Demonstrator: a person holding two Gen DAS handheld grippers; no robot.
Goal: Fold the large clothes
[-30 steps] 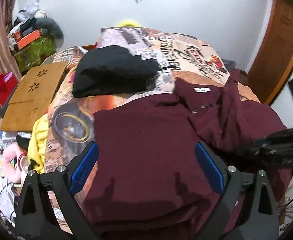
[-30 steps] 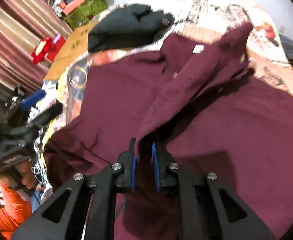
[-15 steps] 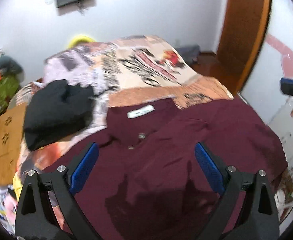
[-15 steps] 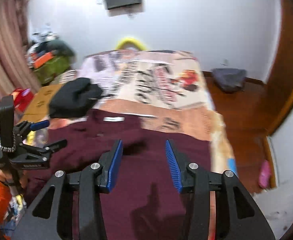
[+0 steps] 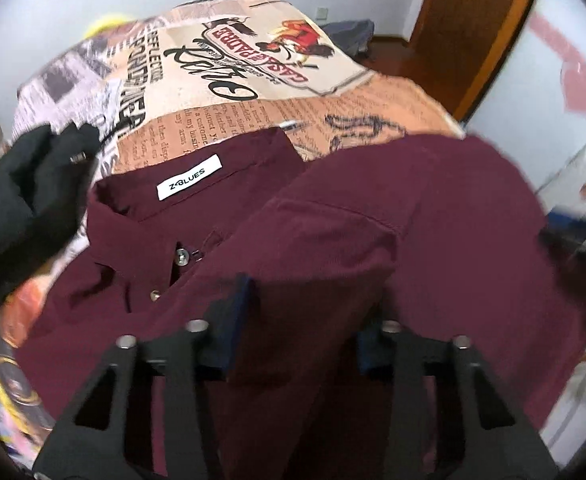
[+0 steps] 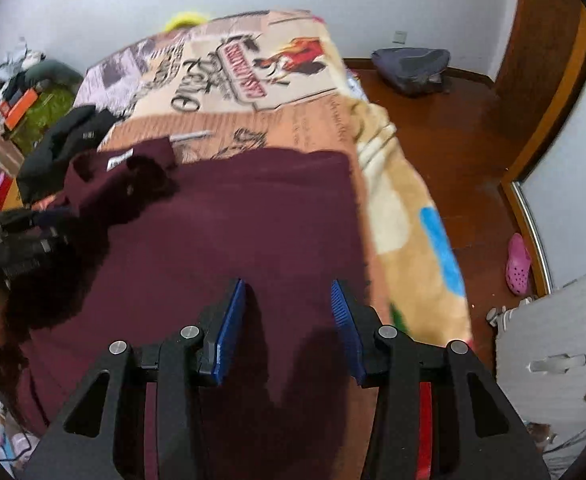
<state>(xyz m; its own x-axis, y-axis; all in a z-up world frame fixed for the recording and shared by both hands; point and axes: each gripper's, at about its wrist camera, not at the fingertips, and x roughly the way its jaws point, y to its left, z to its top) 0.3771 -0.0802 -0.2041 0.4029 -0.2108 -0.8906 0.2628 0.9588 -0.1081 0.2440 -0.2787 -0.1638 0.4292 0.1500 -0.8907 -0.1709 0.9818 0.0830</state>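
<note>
A maroon shirt (image 5: 333,240) lies spread on the bed, its collar and white label (image 5: 189,178) toward the far left. My left gripper (image 5: 305,312) is down in the cloth just right of the collar. Its jaws are closing on a raised fold of the shirt, which fills the gap and hides the right fingertip. The right wrist view shows the shirt (image 6: 233,220) flat, its right edge near the bed's side. My right gripper (image 6: 289,300) hovers open over that part, with nothing between its blue pads (image 6: 229,316). At the left edge of that view the left gripper (image 6: 25,232) is a blur.
The bed has a printed newspaper-style cover (image 5: 233,60). A black garment (image 5: 25,200) lies left of the collar. Right of the bed are the wooden floor, a grey bag (image 6: 413,66), a pink shoe (image 6: 517,264), a brown door (image 6: 545,60) and a white cabinet (image 6: 553,360).
My left gripper swung right and dropped onto the shirt, its wide jaws narrowing onto a fold. My right gripper let go of the shirt fold, opened and moved toward the bed's right side.
</note>
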